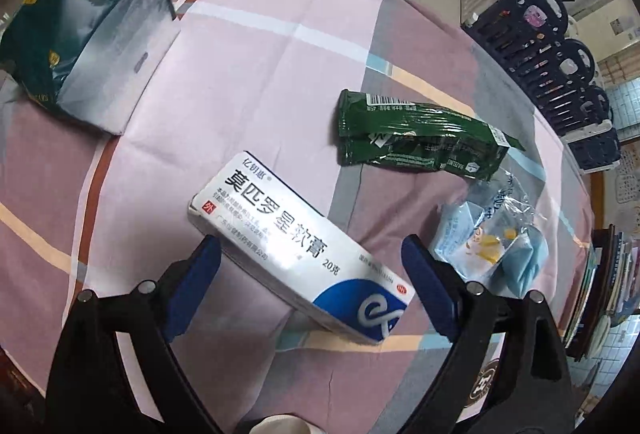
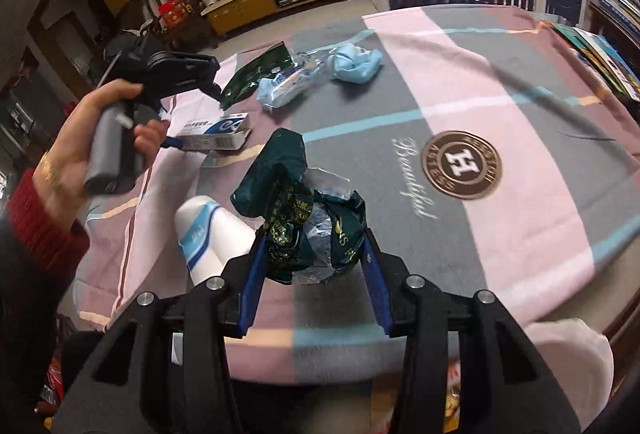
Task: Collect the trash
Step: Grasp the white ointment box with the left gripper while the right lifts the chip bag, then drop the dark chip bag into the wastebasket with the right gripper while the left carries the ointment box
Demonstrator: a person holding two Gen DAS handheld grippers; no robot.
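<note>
The left tool [image 1: 310, 266] stood open astride the white box [image 1: 298, 246] on the surface [image 1: 248, 46]; closing squarely across its narrow sides would hold best. The right tool [image 2: 314, 266] gripped a dark green wrapper [image 2: 304, 218].

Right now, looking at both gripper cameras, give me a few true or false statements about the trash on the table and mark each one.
1. The right gripper is closed on a crumpled dark green bag. True.
2. The left gripper is clamped shut on the white medicine box. False: its jaws stand wide, the box between them.
3. The green wrapper lies inside the box. False: it lies on the tablecloth, apart.
4. A blue mask lies on the table. True.
</note>
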